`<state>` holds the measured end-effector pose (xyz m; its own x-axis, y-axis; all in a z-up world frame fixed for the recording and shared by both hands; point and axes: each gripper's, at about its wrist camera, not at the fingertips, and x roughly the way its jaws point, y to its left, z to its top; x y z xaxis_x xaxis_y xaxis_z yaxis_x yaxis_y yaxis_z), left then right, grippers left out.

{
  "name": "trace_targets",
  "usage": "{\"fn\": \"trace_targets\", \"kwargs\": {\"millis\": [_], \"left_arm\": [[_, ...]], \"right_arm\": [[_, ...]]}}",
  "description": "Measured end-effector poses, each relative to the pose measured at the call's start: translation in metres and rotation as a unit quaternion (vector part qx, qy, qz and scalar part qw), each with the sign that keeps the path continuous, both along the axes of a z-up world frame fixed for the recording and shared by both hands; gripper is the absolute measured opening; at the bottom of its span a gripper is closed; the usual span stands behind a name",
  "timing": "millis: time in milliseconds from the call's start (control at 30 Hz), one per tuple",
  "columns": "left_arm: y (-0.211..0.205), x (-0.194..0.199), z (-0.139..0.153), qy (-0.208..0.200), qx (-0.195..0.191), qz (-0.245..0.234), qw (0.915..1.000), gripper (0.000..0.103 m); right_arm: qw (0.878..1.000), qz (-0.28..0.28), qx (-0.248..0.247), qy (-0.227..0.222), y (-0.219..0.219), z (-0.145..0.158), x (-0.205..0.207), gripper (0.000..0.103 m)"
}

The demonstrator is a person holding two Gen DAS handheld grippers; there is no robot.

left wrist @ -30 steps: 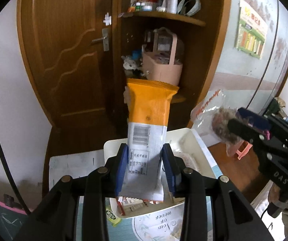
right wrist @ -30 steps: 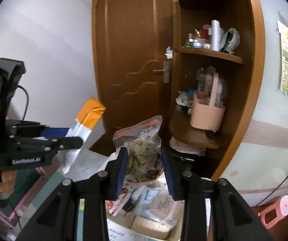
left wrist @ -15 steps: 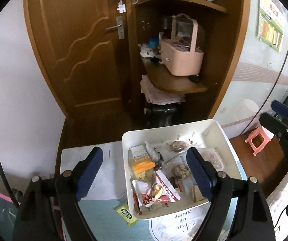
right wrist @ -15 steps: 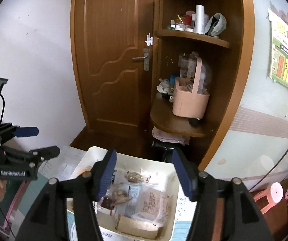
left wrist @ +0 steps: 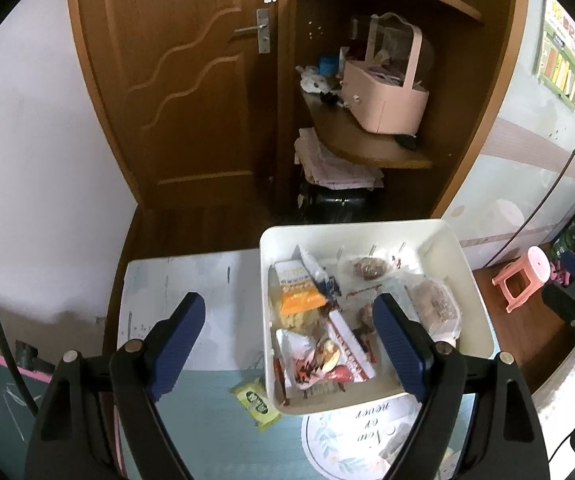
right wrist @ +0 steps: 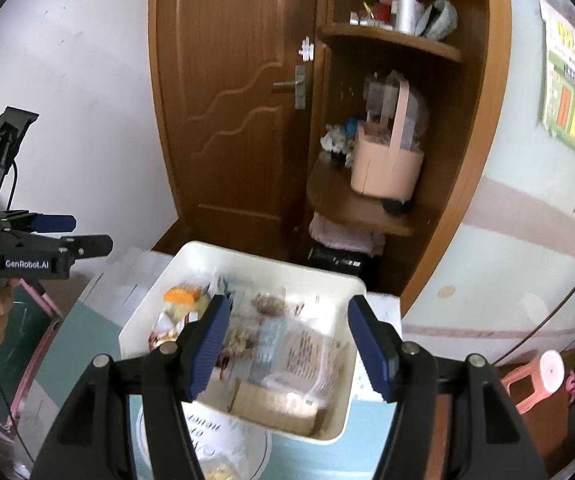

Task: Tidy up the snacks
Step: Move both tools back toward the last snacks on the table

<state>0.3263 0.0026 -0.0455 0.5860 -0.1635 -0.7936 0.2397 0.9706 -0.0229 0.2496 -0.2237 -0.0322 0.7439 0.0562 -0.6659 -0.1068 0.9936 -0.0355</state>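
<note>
Table [left wrist: 191,280] carries bin [left wrist: 475,300] of light, crinkly packets [left wrist: 299,300]; pinch flat seams. Left gripper [left wrist: 287,340], right gripper [right wrist: 289,344] gape, empty.

I see the white bin [left wrist: 473,280] on the table holding mixed snack packets [left wrist: 329,332], lying jumbled; orange-topped packet [left wrist: 301,300] flat at left side.

The right gripper [right wrist: 287,344] hangs spread wide and empty above a white bin [right wrist: 159,304] full of snack packets [right wrist: 303,352]. The left gripper [right wrist: 83,236] shows at far left, a pink basket [right wrist: 385,172] on the shelf beyond.
</note>
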Motion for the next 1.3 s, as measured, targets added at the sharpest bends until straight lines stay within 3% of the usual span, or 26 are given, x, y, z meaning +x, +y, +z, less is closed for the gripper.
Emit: {"fn": "trace_targets", "kwargs": {"millis": [367, 667, 833, 1100, 1300], "left_arm": [[0.033, -0.031, -0.058, 0.058, 0.021, 0.009, 0.9981, 0.085], [0.053, -0.077, -0.136, 0.14, 0.028, 0.022, 0.9895, 0.085], [0.059, -0.09, -0.169, 0.171, 0.039, 0.01, 0.9844, 0.085], [0.063, -0.07, -0.196, 0.187, 0.042, -0.049, 0.9803, 0.085], [0.058, -0.04, -0.208, 0.176, 0.057, -0.097, 0.9779, 0.085]], "right_arm": [[0.995, 0.034, 0.026, 0.092, 0.003, -0.068, -0.042, 0.062], [0.983, 0.039, 0.056, 0.172, 0.014, -0.132, -0.076, 0.062], [0.978, 0.035, 0.064, 0.194, 0.018, -0.155, -0.088, 0.062], [0.974, 0.06, 0.042, 0.215, 0.041, -0.182, -0.098, 0.066], [0.972, 0.073, 0.012, 0.221, 0.056, -0.199, -0.098, 0.067]]}}
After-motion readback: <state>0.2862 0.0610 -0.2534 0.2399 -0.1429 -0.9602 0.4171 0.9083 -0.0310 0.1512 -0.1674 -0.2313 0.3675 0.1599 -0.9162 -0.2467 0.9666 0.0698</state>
